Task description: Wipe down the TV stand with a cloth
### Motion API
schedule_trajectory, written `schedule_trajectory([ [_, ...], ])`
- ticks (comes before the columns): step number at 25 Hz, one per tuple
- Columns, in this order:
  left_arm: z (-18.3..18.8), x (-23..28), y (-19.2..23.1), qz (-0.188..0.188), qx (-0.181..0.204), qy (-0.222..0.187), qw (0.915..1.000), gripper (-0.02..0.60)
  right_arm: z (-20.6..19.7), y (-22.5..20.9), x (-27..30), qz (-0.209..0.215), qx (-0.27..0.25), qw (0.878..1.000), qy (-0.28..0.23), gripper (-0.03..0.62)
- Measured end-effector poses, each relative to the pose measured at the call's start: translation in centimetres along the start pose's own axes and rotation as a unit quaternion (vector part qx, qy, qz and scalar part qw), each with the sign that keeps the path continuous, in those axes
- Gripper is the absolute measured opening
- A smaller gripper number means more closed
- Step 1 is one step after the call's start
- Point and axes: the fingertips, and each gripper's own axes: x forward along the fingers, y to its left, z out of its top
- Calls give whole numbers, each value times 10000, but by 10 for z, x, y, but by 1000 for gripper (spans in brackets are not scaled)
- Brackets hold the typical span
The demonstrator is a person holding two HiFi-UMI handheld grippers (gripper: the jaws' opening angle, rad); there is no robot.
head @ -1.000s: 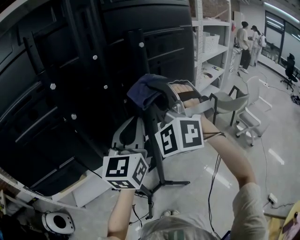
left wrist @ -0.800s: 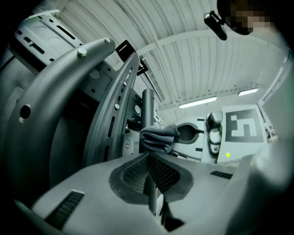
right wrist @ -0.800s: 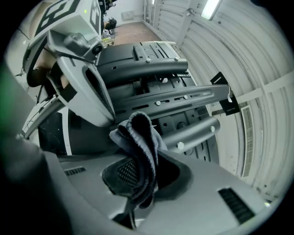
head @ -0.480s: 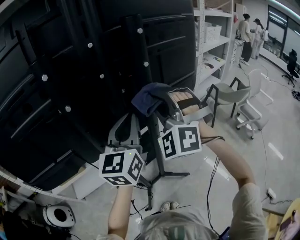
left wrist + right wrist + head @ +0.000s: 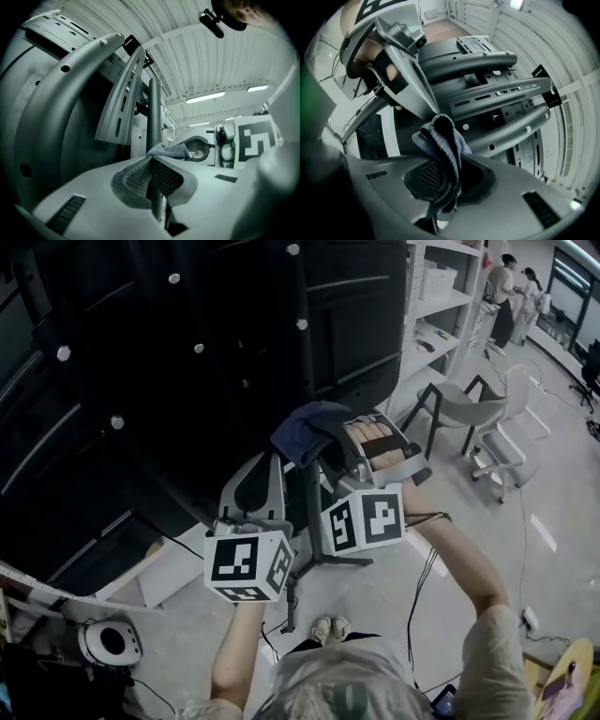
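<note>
The black TV stand's pole (image 5: 314, 512) runs down from the TV's dark back (image 5: 187, 381) with its bolted mounting rails (image 5: 497, 101). My right gripper (image 5: 323, 442) is shut on a bunched dark blue cloth (image 5: 302, 432), which rests against the pole. In the right gripper view the cloth (image 5: 443, 145) sticks up from between the pads of the right gripper (image 5: 440, 173). My left gripper (image 5: 265, 467) sits lower and to the left of the pole, tips together and empty. The left gripper view looks past the left gripper (image 5: 151, 158) at the pole (image 5: 154, 112) and cloth (image 5: 171, 151).
The stand's feet (image 5: 328, 563) spread on the grey floor, with cables (image 5: 417, 606) nearby. White shelving (image 5: 441, 324) stands at the right with two chairs (image 5: 469, 442) before it. A round white device (image 5: 112, 643) sits at the lower left. Two people (image 5: 511, 287) stand far off.
The cloth in my right gripper has slid a little down the pole. My left gripper has stayed beside the pole, and the head view has tilted a little.
</note>
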Motion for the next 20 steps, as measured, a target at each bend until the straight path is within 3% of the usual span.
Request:
schedule_trajectory([
  [10,-37,-17,11,101,-64,399,9991,15,-12,70,7,589,-7,9981,155,57],
  [20,-83,-33,16,225,-284,731,9967,15,-37,149,15,1251,321,9908,408,57],
])
